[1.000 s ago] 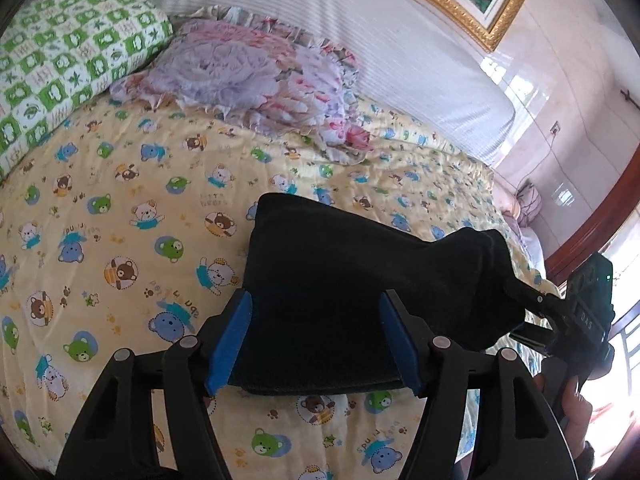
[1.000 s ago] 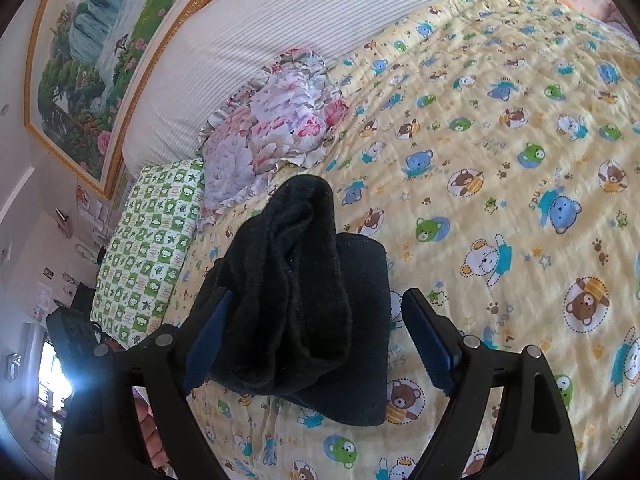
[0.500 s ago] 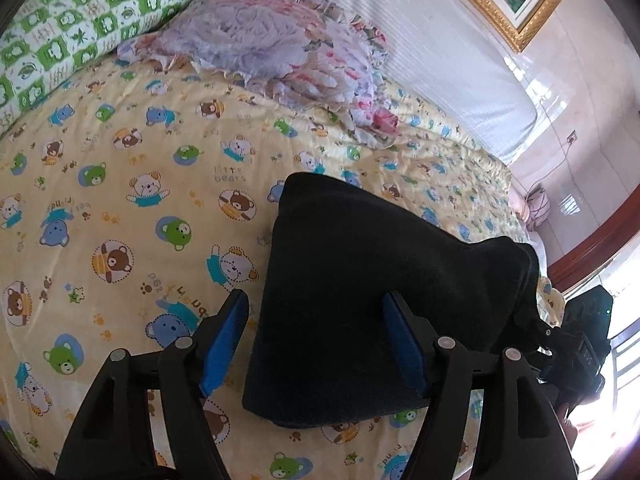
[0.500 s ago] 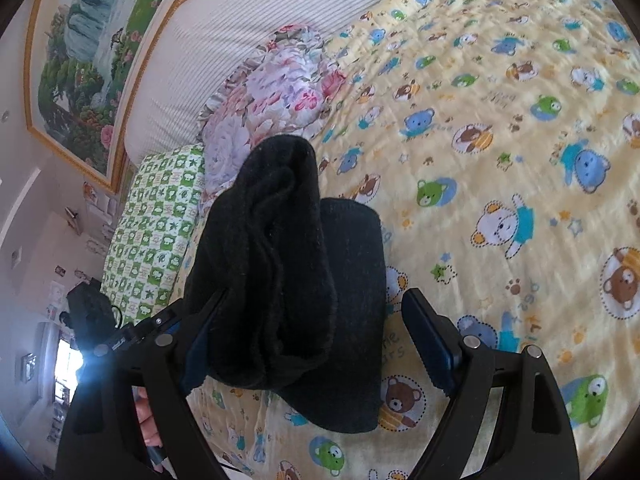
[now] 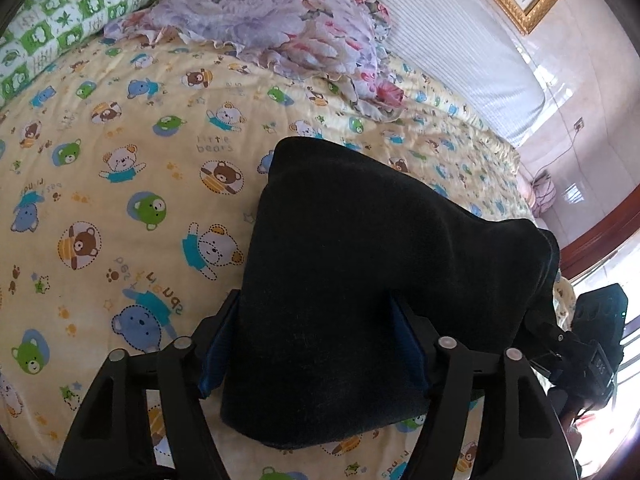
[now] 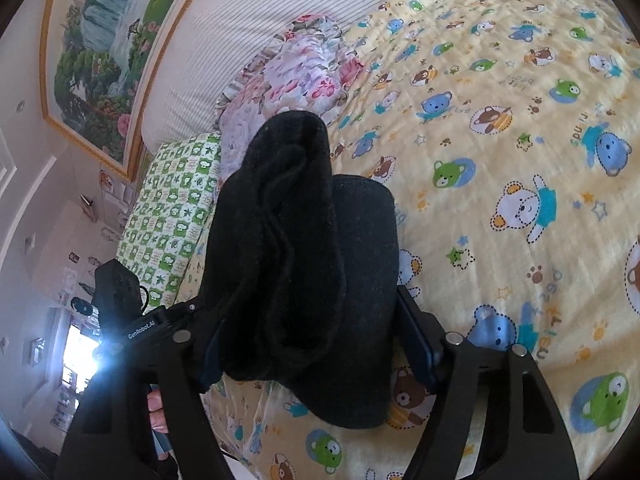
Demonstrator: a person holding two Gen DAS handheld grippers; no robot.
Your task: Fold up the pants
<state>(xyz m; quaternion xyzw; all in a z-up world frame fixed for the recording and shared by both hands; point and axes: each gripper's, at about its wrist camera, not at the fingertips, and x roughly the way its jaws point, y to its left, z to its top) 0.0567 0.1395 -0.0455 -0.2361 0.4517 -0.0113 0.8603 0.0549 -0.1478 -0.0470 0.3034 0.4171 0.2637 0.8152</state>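
Observation:
The black pants [image 5: 360, 264] are folded into a thick bundle over the yellow bear-print bedsheet [image 5: 120, 184]. My left gripper [image 5: 316, 340] has its blue-padded fingers wide apart, with the near end of the bundle lying between and over them. My right gripper [image 6: 316, 336] also has its fingers wide apart, and the other end of the pants [image 6: 304, 264] is draped bunched over its left finger. The right gripper shows at the lower right of the left wrist view [image 5: 592, 356]. Neither pair of jaws pinches the cloth.
A floral pillow [image 5: 280, 28] and a green-checked pillow [image 5: 68, 12] lie at the head of the bed, against a striped white headboard [image 5: 460, 52]. A framed painting [image 6: 108, 40] hangs above. The bed's edge and a wooden frame [image 5: 600, 232] are to the right.
Both grippers have moved closer to the pants and lower over the bed; the bundle now fills more of each view and covers the fingers. The jaws stayed wide apart.

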